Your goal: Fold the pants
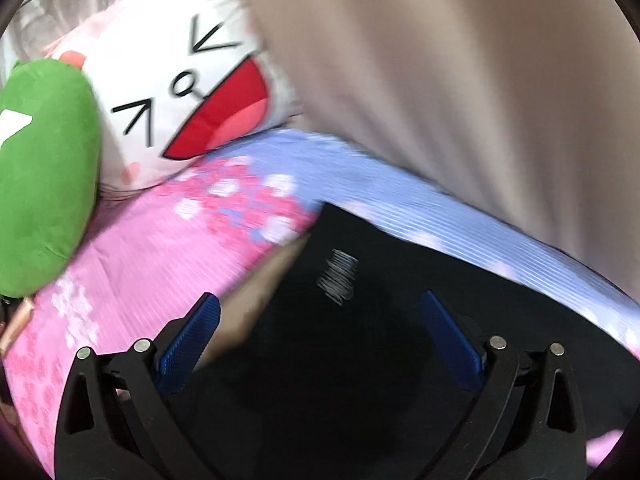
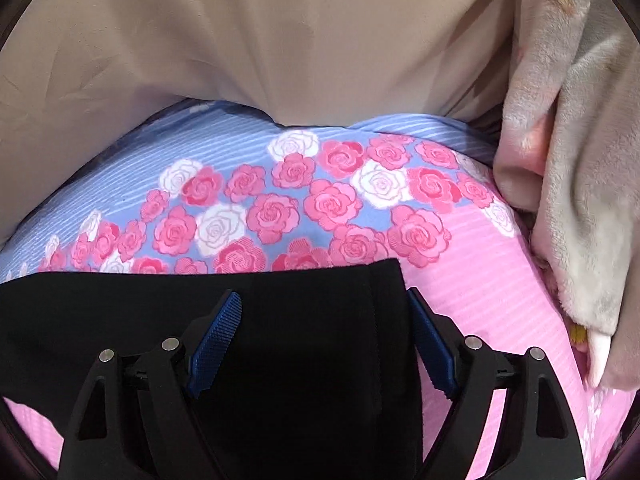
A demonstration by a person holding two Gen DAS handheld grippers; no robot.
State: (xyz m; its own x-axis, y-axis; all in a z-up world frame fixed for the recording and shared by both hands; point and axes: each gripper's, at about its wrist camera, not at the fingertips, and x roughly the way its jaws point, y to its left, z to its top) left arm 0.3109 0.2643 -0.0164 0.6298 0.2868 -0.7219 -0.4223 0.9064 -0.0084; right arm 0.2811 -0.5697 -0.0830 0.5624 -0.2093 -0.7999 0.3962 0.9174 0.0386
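Black pants (image 1: 360, 320) with a small white logo (image 1: 338, 276) lie flat on the flowered bed sheet (image 1: 160, 248). My left gripper (image 1: 320, 300) hangs over them, jaws wide open, blue pads clear of the cloth. A blurred tan patch (image 1: 256, 300) shows at the pants' left edge beside the left finger. In the right wrist view one straight end of the pants (image 2: 300, 292) lies under my right gripper (image 2: 323, 296). That gripper is open; its right finger (image 2: 430, 344) stands at the pants' right edge and nothing is pinched.
A beige curtain (image 2: 280, 40) hangs along the far side of the bed. A cartoon-face pillow (image 1: 192, 80) and a green plush (image 1: 44, 184) lie at the left. A folded fleece blanket (image 2: 572, 160) sits at the right on the pink sheet (image 2: 492, 300).
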